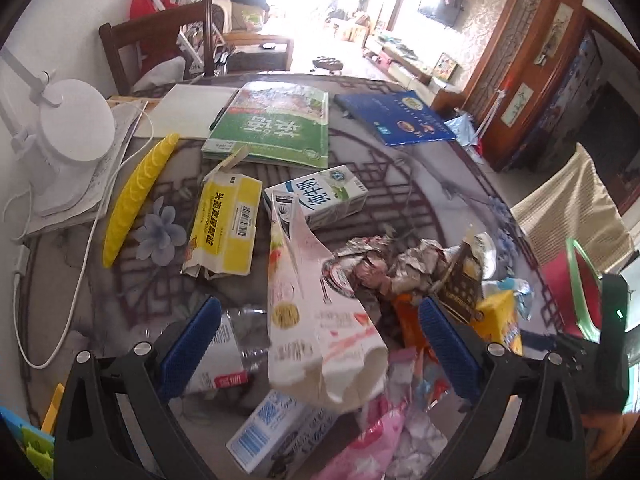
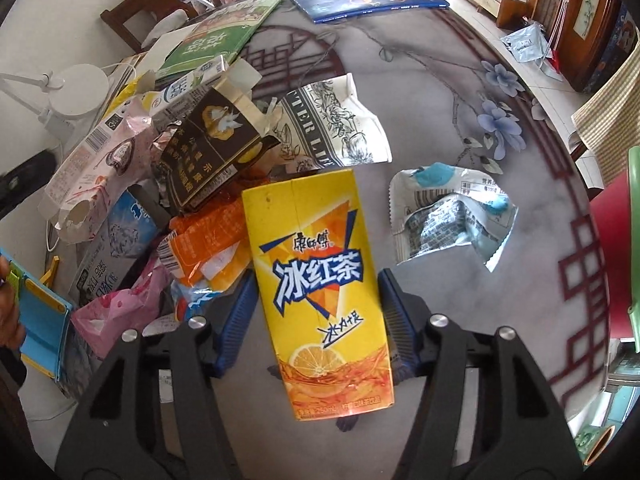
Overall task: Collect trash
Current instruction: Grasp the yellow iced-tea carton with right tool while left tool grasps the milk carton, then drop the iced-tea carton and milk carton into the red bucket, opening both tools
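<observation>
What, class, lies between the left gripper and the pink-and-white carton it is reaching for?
Nothing visible does. The pink-and-white carton already lies between the open left gripper's blue pads, its torn end toward the camera. A clear plastic bottle lies beside the left pad, not in the path.

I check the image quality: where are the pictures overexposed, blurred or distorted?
Left wrist view: window area blown out white; pink wrappers near the lens look soft; table edge bows. Right wrist view: evenly lit, yellow tea carton sharp, corners vignetted black.
</observation>
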